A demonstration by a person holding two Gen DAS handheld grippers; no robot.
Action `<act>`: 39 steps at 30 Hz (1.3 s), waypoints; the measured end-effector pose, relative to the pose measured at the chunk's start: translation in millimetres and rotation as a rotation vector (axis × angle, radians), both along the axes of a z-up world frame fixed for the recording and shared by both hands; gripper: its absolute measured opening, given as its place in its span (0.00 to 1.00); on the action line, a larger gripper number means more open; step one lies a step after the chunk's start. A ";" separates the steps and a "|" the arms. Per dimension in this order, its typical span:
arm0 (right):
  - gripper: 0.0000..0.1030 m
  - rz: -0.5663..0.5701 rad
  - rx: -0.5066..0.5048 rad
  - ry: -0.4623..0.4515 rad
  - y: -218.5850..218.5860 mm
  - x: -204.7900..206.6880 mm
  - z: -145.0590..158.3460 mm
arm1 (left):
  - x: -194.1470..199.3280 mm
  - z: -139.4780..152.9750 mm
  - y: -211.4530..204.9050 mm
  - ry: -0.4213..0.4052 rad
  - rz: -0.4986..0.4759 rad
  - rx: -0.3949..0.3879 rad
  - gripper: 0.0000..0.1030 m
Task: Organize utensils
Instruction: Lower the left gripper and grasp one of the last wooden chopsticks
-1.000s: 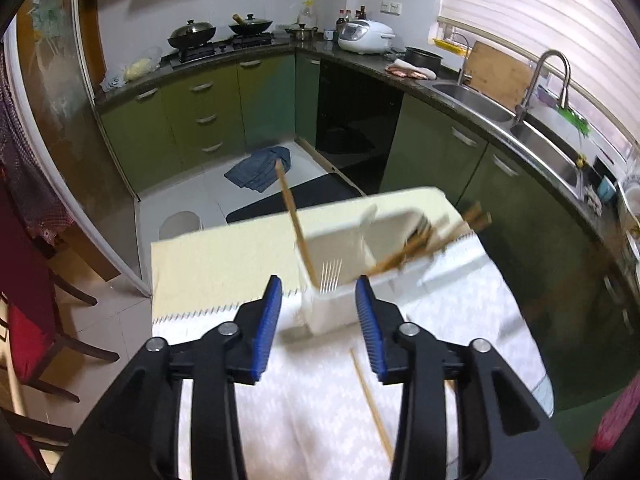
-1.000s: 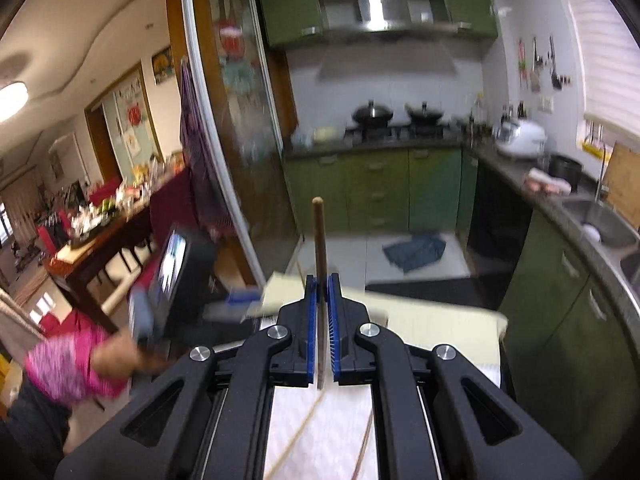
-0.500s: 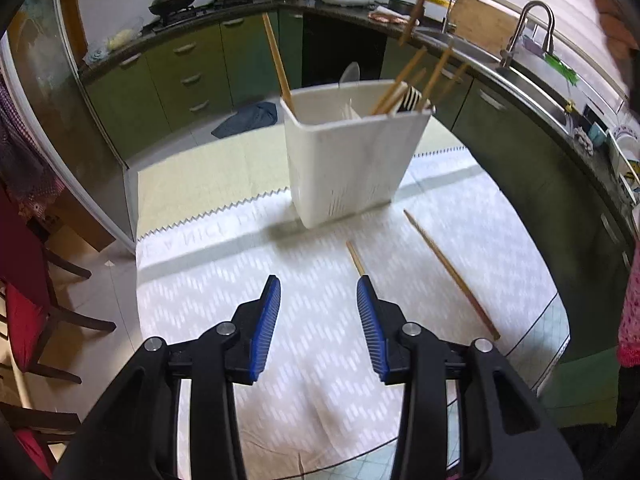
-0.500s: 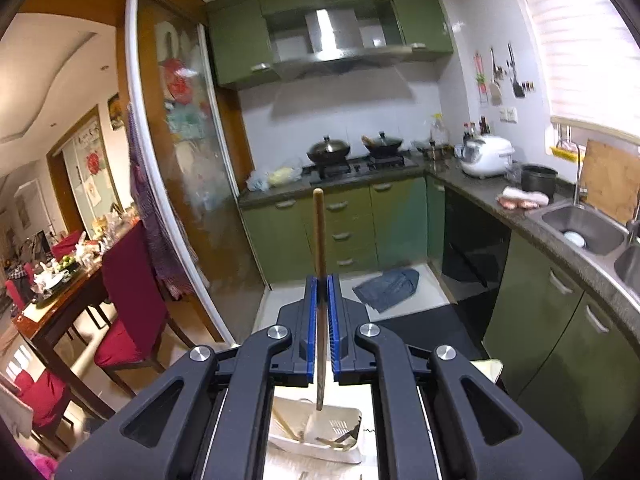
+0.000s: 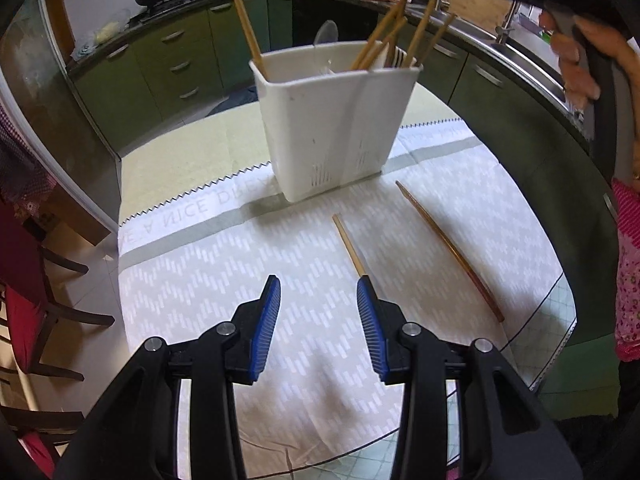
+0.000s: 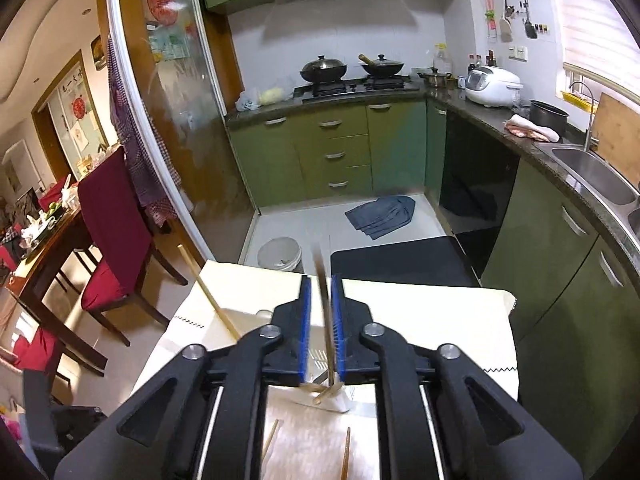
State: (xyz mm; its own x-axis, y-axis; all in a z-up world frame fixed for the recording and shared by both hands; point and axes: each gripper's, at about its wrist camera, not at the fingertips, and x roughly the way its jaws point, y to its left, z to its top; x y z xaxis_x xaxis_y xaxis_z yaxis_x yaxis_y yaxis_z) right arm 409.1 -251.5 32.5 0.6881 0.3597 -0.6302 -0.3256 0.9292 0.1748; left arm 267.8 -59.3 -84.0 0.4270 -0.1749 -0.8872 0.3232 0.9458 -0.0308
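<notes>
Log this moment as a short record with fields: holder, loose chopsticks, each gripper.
holder: white utensil holder upright on the tablecloth, several chopsticks standing in it
loose chopsticks: light chopstick and dark chopstick lying flat on the cloth, apart from each other
left gripper: open, empty, above the cloth, right fingertip near the light chopstick
right gripper: above the holder, jaws slightly parted, blurred chopstick between them; grip unclear
</notes>
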 end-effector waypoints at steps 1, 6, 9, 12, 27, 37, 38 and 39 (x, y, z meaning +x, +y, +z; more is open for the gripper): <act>0.13 0.000 0.002 -0.003 0.5 -4.6 2.1 | -0.1 -1.1 -1.9 0.004 -0.003 0.004 0.37; 0.14 0.022 0.063 -0.039 -19.4 -46.8 25.2 | 5.6 -15.1 -8.0 0.064 0.017 0.004 0.38; 0.21 0.036 0.075 -0.054 -38.4 -85.1 32.7 | 14.1 -32.5 -13.0 0.137 0.035 0.014 0.38; 0.21 0.041 0.055 -0.022 -56.9 -119.0 22.7 | 25.9 -54.7 -22.5 0.217 0.060 0.014 0.43; 0.21 -0.056 0.042 0.186 -152.4 -176.1 -89.7 | 68.6 -103.4 -62.1 0.286 0.216 0.020 0.45; 0.30 -0.040 0.031 0.202 -146.7 -163.8 -92.1 | 75.0 -112.3 -73.0 0.288 0.246 0.063 0.14; 0.30 -0.030 0.024 0.208 -140.6 -161.5 -93.0 | 75.3 -112.7 -71.0 0.296 0.249 0.055 0.09; 0.30 -0.019 0.014 0.217 -134.0 -159.1 -96.0 | 75.7 -112.9 -68.7 0.304 0.250 0.046 0.07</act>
